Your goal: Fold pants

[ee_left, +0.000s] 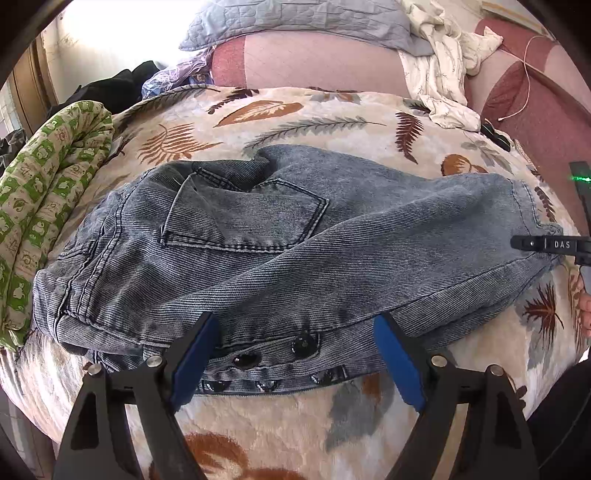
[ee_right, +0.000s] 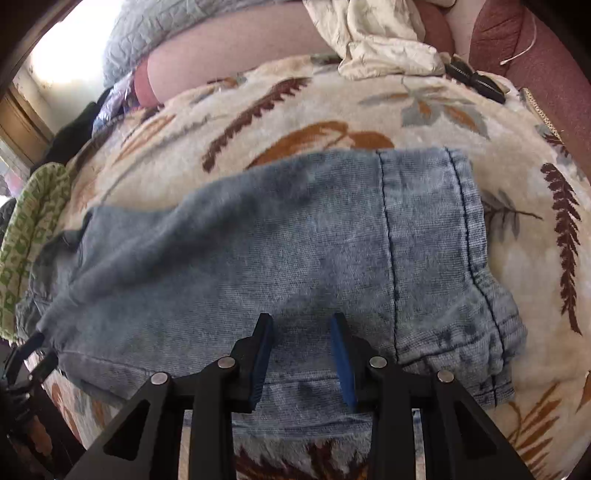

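Blue denim pants (ee_left: 280,251) lie on a leaf-print blanket (ee_left: 280,118), legs doubled one over the other, waist to the left, hems to the right. My left gripper (ee_left: 295,325) is open over the near edge by the black studs (ee_left: 304,343), holding nothing. My right gripper (ee_right: 303,325) is open just above the leg cloth (ee_right: 258,251) near the hem (ee_right: 472,229); I cannot tell whether its pads touch the cloth. The right gripper's tip (ee_left: 543,244) also shows at the hem end in the left wrist view. The left gripper (ee_right: 26,354) shows at the far left in the right wrist view.
A rolled green-print quilt (ee_left: 48,199) lies left of the waist. A grey pillow (ee_left: 295,22) and crumpled white cloth (ee_left: 443,74) sit at the back. A black remote (ee_right: 476,83) lies at back right. Dark clothes (ee_left: 110,88) are piled at the back left.
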